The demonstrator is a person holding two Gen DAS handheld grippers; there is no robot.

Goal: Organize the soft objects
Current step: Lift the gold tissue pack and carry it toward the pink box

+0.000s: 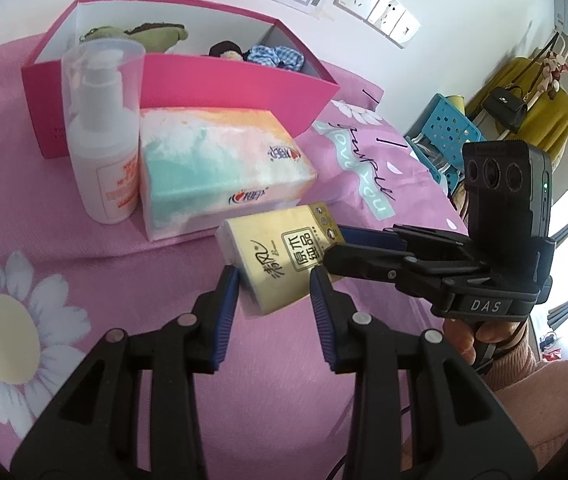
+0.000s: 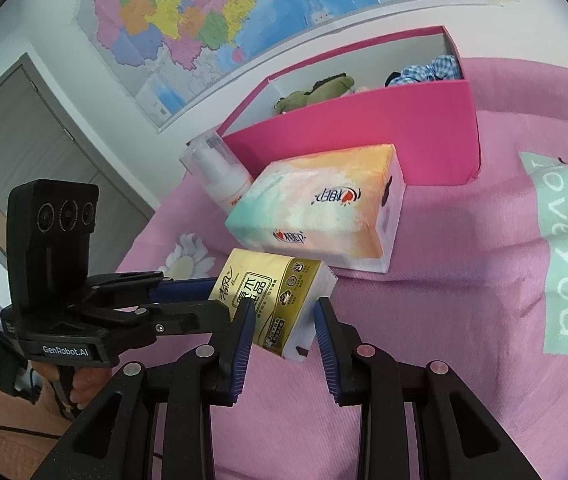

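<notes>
A small yellow tissue pack [image 1: 280,260] [image 2: 280,292] hangs just above the pink bedspread [image 1: 84,248], held from both ends. My left gripper [image 1: 274,280] [image 2: 224,300] is shut on one end of it. Across from it, my right gripper [image 2: 284,312] [image 1: 340,246] clamps the other end. Behind the pack lies a larger pastel tissue pack [image 1: 220,168] [image 2: 320,208]. An open pink box [image 1: 236,80] [image 2: 364,128] at the back holds a green plush toy [image 1: 152,34] [image 2: 316,92] and blue checked cloth [image 1: 280,56] [image 2: 432,68].
A white pump bottle [image 1: 100,140] [image 2: 220,176] with a clear cap stands beside the large tissue pack, in front of the box. A blue perforated basket [image 1: 448,120] sits off the bed's far edge. A wall map [image 2: 204,20] hangs behind the box.
</notes>
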